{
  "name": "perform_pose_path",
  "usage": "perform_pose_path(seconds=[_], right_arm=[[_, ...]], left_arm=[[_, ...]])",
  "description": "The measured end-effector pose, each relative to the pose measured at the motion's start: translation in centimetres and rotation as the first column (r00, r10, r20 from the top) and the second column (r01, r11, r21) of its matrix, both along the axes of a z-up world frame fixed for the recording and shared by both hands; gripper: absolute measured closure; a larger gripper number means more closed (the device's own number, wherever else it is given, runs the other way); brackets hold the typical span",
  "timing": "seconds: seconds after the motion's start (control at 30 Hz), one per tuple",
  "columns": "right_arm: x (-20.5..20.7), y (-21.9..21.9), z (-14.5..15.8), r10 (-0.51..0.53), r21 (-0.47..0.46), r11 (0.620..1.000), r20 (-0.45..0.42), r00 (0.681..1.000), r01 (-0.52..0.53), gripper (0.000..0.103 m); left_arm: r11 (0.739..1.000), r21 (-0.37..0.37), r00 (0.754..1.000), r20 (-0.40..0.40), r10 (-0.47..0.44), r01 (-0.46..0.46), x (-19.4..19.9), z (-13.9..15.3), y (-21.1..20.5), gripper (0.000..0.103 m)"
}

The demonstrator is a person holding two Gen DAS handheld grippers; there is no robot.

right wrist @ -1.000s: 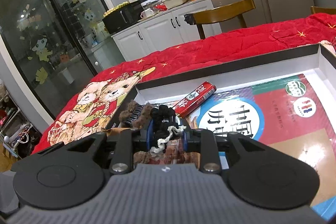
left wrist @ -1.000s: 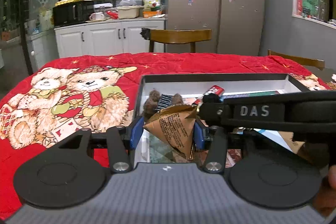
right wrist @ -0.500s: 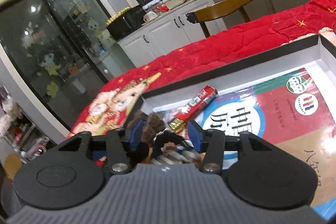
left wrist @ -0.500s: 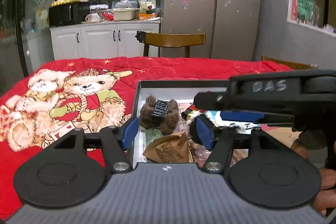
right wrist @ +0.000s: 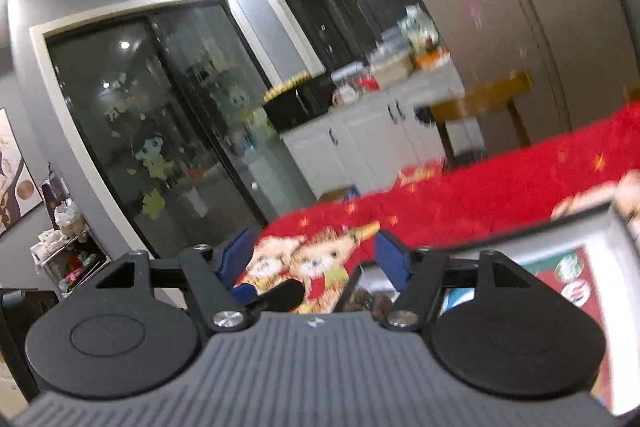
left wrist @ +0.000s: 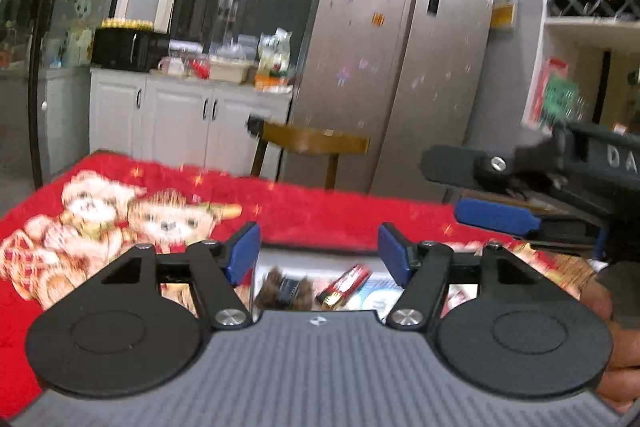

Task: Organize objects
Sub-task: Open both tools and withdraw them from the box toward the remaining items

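My left gripper [left wrist: 319, 249] is open and empty, raised above the near left end of the shallow box [right wrist: 576, 217]. Low between its fingers I see the brown furry hair clip [left wrist: 285, 291] and the red snack stick [left wrist: 344, 283] lying in the box. My right gripper [right wrist: 312, 253] is open and empty too, lifted over the box's left end; the furry clip [right wrist: 370, 301] and a red and green book [right wrist: 570, 277] show below it. The right gripper [left wrist: 496, 219] also shows at the right of the left wrist view. The brown paper packet is hidden.
The box lies on a red teddy-bear cloth [left wrist: 132, 215] covering the table. A wooden chair [left wrist: 316, 143] stands at the far side, with white cabinets [left wrist: 176, 119] and a grey fridge [left wrist: 400, 67] behind. A shelf unit [left wrist: 592, 39] is at the right.
Both grippers let go of what they held, the paper packet and the dark corded item, opened wide and lifted up and back from the box. Both views now tilt upward.
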State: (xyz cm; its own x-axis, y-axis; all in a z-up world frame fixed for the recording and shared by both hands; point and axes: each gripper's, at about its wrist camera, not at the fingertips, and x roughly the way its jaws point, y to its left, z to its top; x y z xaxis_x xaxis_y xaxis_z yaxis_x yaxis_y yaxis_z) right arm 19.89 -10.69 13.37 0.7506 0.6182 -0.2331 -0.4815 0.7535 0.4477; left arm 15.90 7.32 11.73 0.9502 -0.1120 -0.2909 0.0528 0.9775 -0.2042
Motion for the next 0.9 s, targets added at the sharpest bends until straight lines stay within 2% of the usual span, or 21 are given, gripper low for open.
perform_pose_path(seconds=[0.1, 0.2, 0.27, 0.43, 0.5, 0.6, 0.8, 0.9], right_arm=[[-2.2, -1.1, 2.1, -0.123, 0.003, 0.992, 0.034, 0.992, 0.123, 0.022], [-3.6, -2.4, 3.5, -0.11, 0.08, 0.991, 0.026, 0.994, 0.108, 0.021], [-4.6, -2.9, 4.0, -0.106, 0.094, 0.99, 0.023, 0.994, 0.104, 0.021], [-6.9, -3.4, 3.4, -0.188, 0.124, 0.974, -0.013, 0.982, 0.188, 0.021], [-7.3, -3.4, 2.6, -0.208, 0.134, 0.968, -0.042, 0.977, 0.212, 0.021], [-7.8, -3.7, 1.2, -0.231, 0.124, 0.963, -0.068, 0.971, 0.238, 0.021], [-9.1, -4.2, -1.8, -0.231, 0.088, 0.967, -0.095, 0.968, 0.239, 0.02], [-9.5, -4.1, -3.3, -0.22, 0.026, 0.974, -0.099, 0.971, 0.223, 0.019]], left_arm=[[1.0, 0.019, 0.999, 0.031, -0.012, 0.012, -2.1, 2.4, 0.0, 0.031], [0.997, 0.073, 0.998, 0.052, -0.022, 0.018, -4.6, 4.3, -0.3, 0.031], [0.994, 0.105, 0.998, 0.061, -0.035, 0.029, -6.3, 5.2, -0.5, 0.029], [0.993, 0.108, 0.996, 0.074, -0.059, 0.051, -9.5, 6.3, -0.5, 0.027], [0.991, 0.093, 0.99, 0.098, -0.1, 0.091, -10.8, 6.2, -0.3, 0.027], [0.993, 0.067, 0.987, 0.115, -0.108, 0.101, -12.3, 5.7, -0.1, 0.027], [0.99, 0.08, 0.987, 0.108, -0.123, 0.115, -13.4, 3.2, -0.6, 0.027], [0.986, 0.062, 0.986, 0.059, -0.158, 0.154, -12.3, 1.7, -0.6, 0.027]])
